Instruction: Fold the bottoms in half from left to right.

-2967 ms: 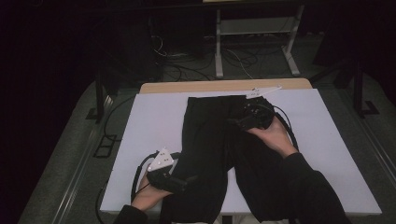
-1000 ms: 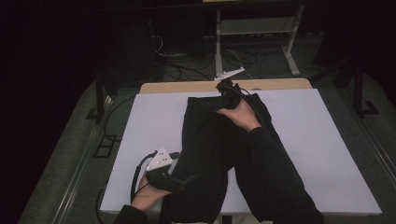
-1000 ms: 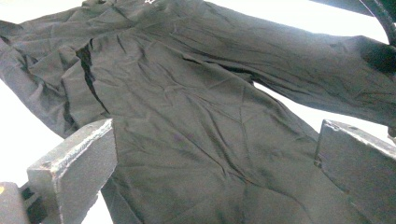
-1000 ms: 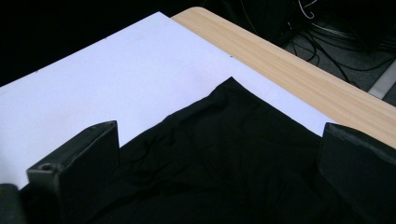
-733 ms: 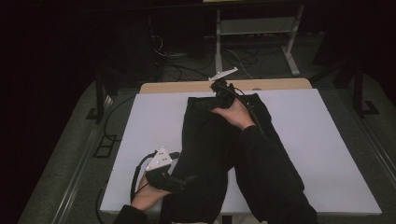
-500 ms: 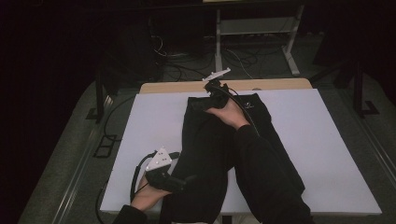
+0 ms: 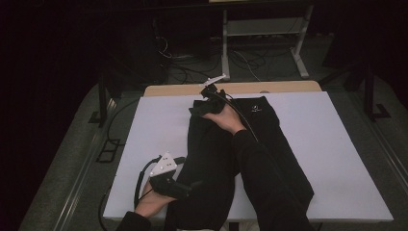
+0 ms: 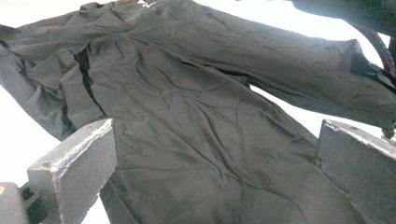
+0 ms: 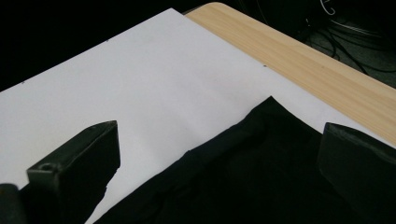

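A pair of black trousers (image 7: 226,159) lies spread across the middle of the white tabletop (image 7: 337,144), running from the upper centre of the high view down to the bottom edge, with a small pale logo near its upper right part. My right gripper (image 7: 208,94) sits at the upper centre of that view, over the top left corner of the trousers, close to the strip of bare wood (image 7: 279,87) along the table's far edge. My right forearm, in a dark sleeve, stretches over the cloth from the bottom of the frame up to it. In the right gripper view my two black jaws stand wide apart with nothing between them; the corner of the dark fabric (image 9: 261,172) fills the lower right, the white surface (image 9: 140,84) the left and centre, and the wooden strip (image 9: 303,60) crosses the upper right.

My left gripper (image 7: 185,187) rests at the lower left of the high view, at the left edge of the trousers near the table's near side, its grey plate turned up. In the left gripper view its jaws are spread wide too, gripping nothing, and the creased cloth (image 8: 196,116) lies ahead between them, with white tabletop at the left edge and upper right.
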A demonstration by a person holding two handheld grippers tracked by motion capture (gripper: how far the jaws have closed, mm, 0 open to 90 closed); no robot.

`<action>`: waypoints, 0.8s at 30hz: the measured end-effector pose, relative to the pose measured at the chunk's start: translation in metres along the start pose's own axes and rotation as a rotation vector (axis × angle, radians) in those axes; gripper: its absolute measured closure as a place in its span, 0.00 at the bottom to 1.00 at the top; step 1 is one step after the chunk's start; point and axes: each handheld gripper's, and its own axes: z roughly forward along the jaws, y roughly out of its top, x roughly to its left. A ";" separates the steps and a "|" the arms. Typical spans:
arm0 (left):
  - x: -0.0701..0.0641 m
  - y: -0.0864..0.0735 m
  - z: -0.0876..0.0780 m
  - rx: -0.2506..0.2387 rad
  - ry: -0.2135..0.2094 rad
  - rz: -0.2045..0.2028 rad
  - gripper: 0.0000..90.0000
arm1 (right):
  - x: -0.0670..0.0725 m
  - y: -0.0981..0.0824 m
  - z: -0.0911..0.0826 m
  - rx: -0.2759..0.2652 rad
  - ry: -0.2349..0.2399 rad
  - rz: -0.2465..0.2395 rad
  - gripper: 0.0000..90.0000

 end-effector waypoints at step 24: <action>0.000 0.000 -0.001 -0.006 -0.008 0.000 0.00 | -0.001 -0.018 0.054 0.004 -0.050 0.077 0.01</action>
